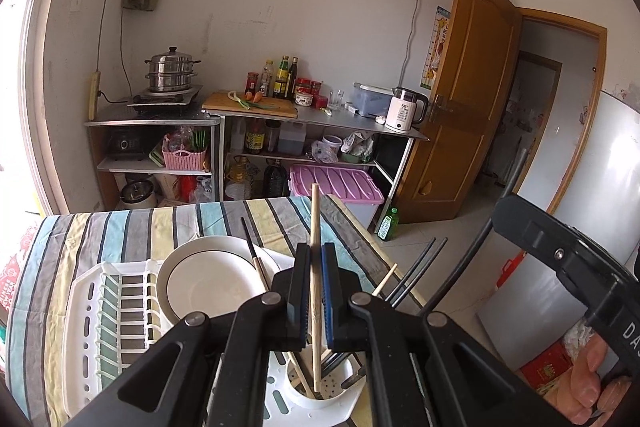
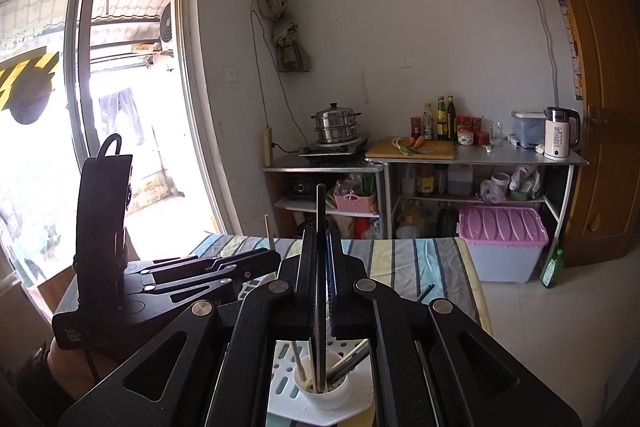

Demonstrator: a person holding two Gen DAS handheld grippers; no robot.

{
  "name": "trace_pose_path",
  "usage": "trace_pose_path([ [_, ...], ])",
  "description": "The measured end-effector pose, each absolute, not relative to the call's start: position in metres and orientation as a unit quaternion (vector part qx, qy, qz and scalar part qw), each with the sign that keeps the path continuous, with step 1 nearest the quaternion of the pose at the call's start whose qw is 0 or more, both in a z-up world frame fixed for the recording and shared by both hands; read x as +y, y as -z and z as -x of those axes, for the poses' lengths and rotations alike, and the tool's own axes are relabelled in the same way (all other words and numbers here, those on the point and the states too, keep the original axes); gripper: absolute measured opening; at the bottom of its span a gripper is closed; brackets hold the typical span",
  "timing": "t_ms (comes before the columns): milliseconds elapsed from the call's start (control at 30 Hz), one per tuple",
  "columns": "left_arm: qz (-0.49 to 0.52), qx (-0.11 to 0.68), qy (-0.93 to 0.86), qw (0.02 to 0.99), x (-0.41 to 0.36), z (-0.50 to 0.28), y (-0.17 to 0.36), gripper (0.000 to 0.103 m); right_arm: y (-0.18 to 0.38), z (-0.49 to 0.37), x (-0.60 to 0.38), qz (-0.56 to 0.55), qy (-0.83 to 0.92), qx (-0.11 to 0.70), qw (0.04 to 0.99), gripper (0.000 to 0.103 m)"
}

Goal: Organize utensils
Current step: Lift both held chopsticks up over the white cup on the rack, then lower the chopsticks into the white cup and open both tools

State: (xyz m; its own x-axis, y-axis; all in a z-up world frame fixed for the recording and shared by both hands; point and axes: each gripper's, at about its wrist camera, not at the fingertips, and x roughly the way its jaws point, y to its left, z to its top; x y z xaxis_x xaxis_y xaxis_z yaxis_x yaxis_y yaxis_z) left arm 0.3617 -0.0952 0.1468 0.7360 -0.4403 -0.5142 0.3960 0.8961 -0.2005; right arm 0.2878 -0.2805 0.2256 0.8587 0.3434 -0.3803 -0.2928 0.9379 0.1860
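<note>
Pale wooden chopstick [image 1: 316,267], white plastic rack [image 1: 92,307], striped cloth [image 1: 120,227].

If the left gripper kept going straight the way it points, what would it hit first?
Probably the white plate on the striped table, just beyond the left gripper, which is shut on a wooden chopstick. Depth is unclear.

The left tongs [image 1: 315,283] cover the middle of the wooden chopstick [image 1: 314,211] and the near rim of the white plate [image 1: 208,267]. The white rack [image 1: 100,307] runs under them and off the bottom edge. In the right wrist view, the right tongs [image 2: 321,267] hide much of the utensil cup [image 2: 326,393]; the bottle labels [image 2: 441,125] are too small to read.
</note>
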Motion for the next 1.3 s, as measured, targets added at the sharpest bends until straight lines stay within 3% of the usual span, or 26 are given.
trace_pose_path([
  [567,0.034,0.341,0.200,0.918,-0.086,-0.390,-0.084,0.005,-0.170,-0.316,-0.289,-0.074,-0.145,0.274,0.948,0.004],
  [1300,0.019,0.352,0.166,0.921,-0.088,-0.395,-0.070,0.006,-0.166,-0.322,-0.308,-0.073,-0.119,0.291,0.947,0.005],
])
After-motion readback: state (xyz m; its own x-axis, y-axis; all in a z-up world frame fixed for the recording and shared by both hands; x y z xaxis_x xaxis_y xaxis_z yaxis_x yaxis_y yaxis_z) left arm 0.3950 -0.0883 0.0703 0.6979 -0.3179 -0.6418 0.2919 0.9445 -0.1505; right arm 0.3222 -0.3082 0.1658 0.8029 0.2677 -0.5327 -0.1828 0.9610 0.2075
